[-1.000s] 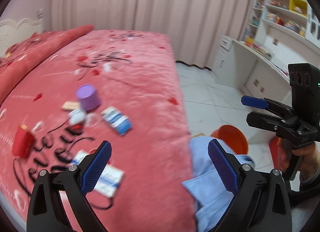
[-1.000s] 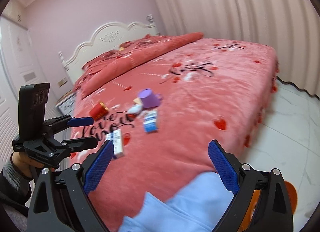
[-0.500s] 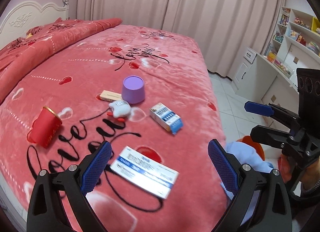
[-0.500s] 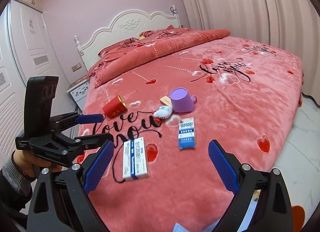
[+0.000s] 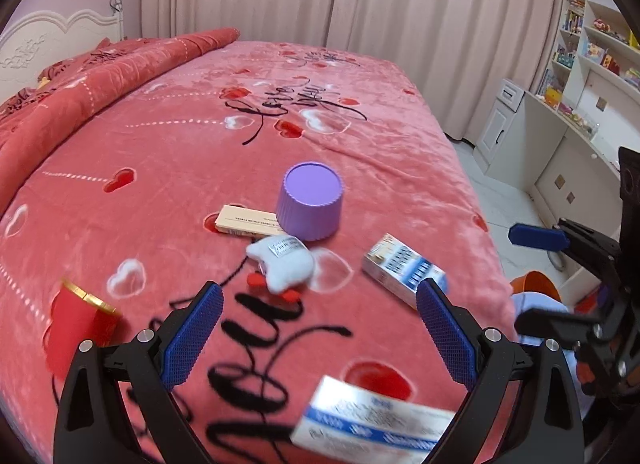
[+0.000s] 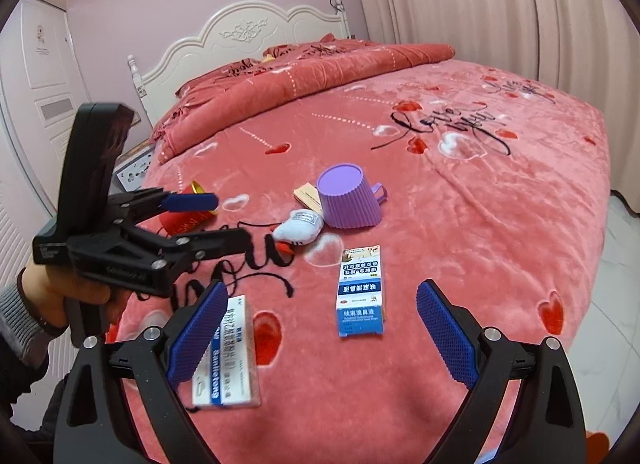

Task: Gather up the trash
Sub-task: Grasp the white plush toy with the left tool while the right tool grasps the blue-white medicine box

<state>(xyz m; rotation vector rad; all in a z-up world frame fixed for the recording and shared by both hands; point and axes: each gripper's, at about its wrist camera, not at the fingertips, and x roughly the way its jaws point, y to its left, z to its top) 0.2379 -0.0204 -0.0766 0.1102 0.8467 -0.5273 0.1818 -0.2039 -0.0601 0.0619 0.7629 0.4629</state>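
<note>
Trash lies on the red bed: a long white-and-blue box (image 5: 372, 426) (image 6: 228, 360), a small blue-and-white box (image 5: 404, 270) (image 6: 360, 290), a white crumpled wad (image 5: 282, 264) (image 6: 298, 228), a tan slim box (image 5: 246, 220) (image 6: 308, 196), an upturned purple cup (image 5: 312, 200) (image 6: 348, 196) and a red cup (image 5: 78, 328) (image 6: 184, 216) on its side. My left gripper (image 5: 320, 336) is open and empty above the long box. My right gripper (image 6: 320, 336) is open and empty, hovering between the two boxes.
An orange bin (image 5: 536, 284) stands on the tiled floor off the bed's right side, by light-blue cloth (image 5: 540, 306). A white desk with shelves (image 5: 576, 104) lines the right wall. Headboard (image 6: 240, 36) and folded quilt (image 6: 320, 76) are at the far end.
Both grippers have swung from the floor and bed edge up over the bed and moved closer to the trash items. Both stay open and empty.
</note>
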